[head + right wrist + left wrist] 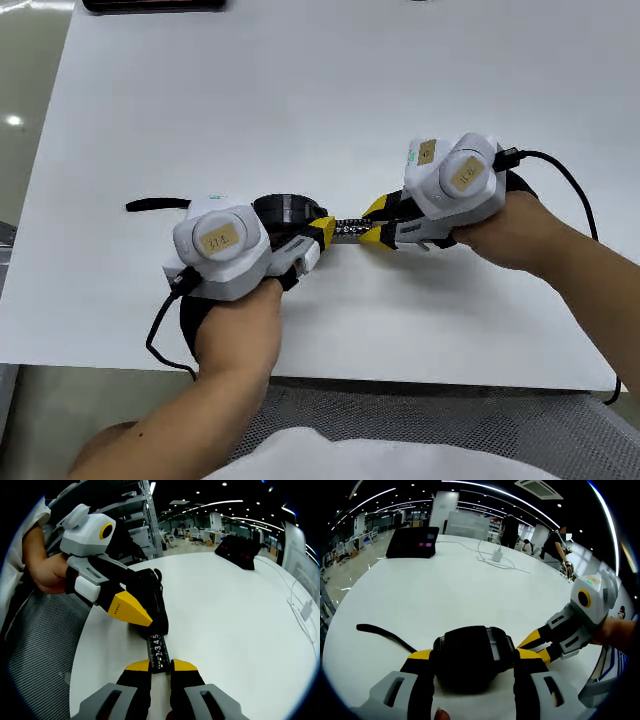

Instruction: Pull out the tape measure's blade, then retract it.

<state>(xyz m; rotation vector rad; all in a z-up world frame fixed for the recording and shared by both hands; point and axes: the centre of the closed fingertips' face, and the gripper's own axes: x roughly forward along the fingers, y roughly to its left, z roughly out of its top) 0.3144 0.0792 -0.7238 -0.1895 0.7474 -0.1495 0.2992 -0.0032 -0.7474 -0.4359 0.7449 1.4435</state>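
Note:
A black round tape measure lies on the white table; in the left gripper view its case sits between my yellow-tipped jaws. My left gripper is shut on that case. A short length of blade with printed numbers runs out of the case toward my right gripper, which is shut on the blade's end. In the head view the blade spans the small gap between the left gripper and my right gripper. The black wrist strap trails left of the case.
A dark tablet-like device stands at the table's far side, with a white cable and charger beyond it. A mesh chair seat lies below the table's near edge. People stand in the background.

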